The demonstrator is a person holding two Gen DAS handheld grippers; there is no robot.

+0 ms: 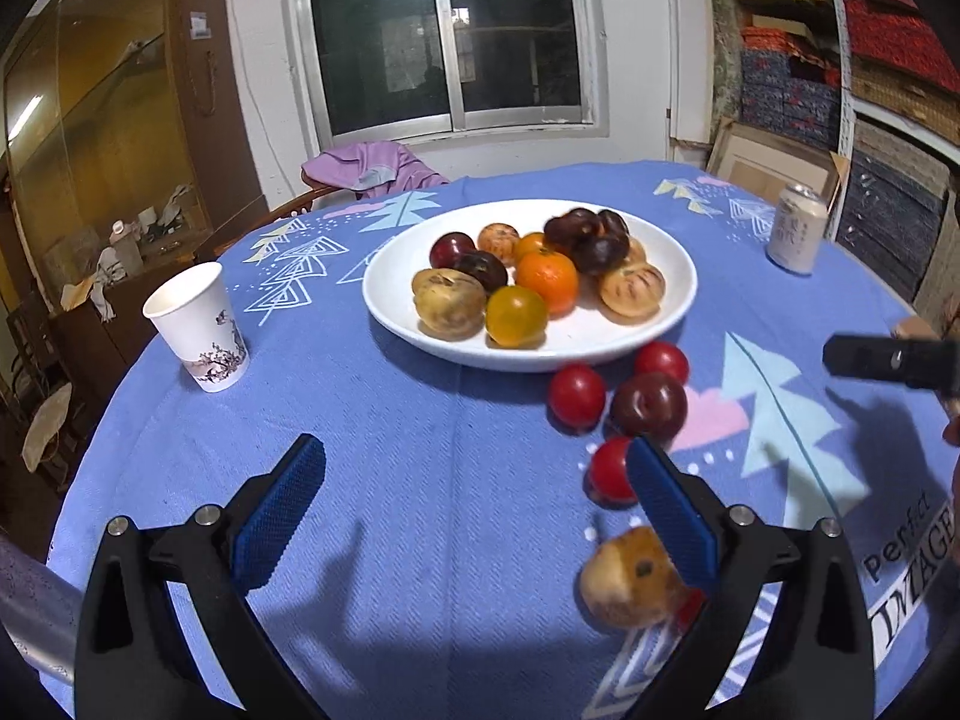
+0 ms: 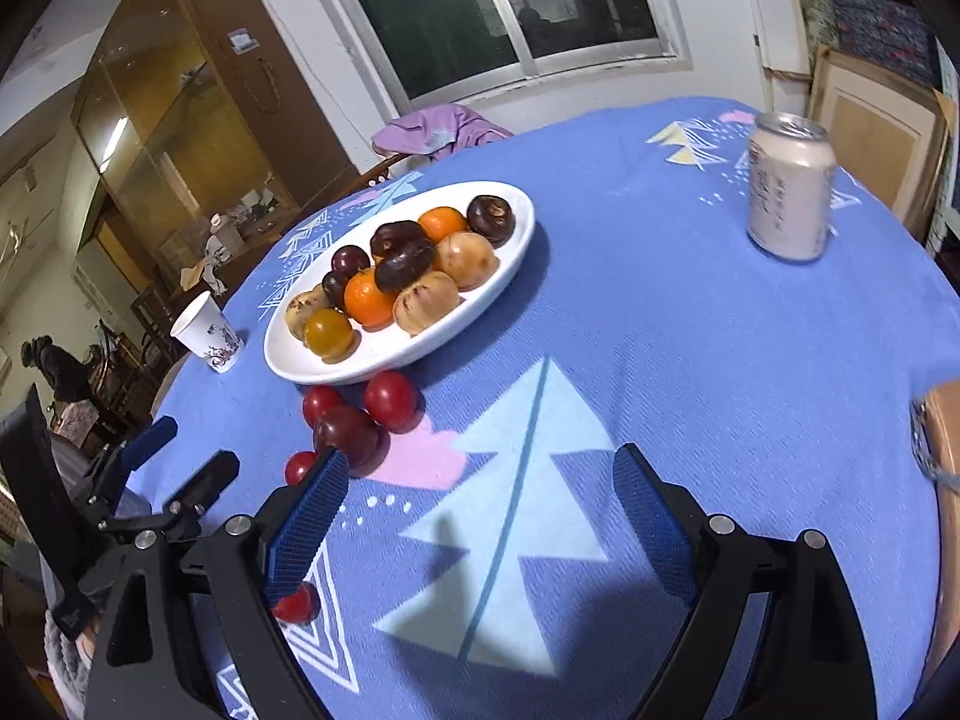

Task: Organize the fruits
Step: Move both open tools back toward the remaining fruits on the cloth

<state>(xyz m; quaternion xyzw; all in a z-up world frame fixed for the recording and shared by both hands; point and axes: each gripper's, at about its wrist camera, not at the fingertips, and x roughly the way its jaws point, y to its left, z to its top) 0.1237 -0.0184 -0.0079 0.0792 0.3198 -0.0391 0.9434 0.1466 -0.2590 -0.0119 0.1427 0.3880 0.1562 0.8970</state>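
I am holding my left tongs (image 1: 474, 510) spread wide over the blue patterned cloth of the bench (image 1: 420, 540), with nothing between the blue pads — only bare cloth. My right tongs (image 2: 483, 531) are released too, also gaping over bare cloth with nothing gripped.

Fruit position, relative to the left tongs: the white plate (image 1: 672, 312) is sitting well ahead of the fingertips, loaded with mixed fruit — an orange (image 1: 547, 279), dark plums, a yellow-green fruit (image 1: 516, 317) and several tan, ribbed ones. Loose fruit is lying on the cloth ahead and to the right of the left tongs: two red fruits (image 1: 577, 395) and a dark plum (image 1: 649, 404) just in front of the plate's near rim, one small red fruit (image 1: 609, 469) partly hidden behind my right-hand pad, and a tan spotted fruit (image 1: 630, 579) lying just outside that same pad, blurred.

Relative to the right tongs: the same loose cluster is sitting ahead and to the left, the dark plum just beyond the tip of the left-hand pad. Another small red fruit (image 2: 297, 603) is peeking out beside the base of that pad, outside the jaws.

Other items: a paper cup (image 1: 198, 327) is standing upright, ahead and left of the left tongs; a pale drink can (image 2: 789, 186) is standing upright, far ahead and right of the right tongs. In the right wrist view my left tongs are showing at the far left, off the bench edge.
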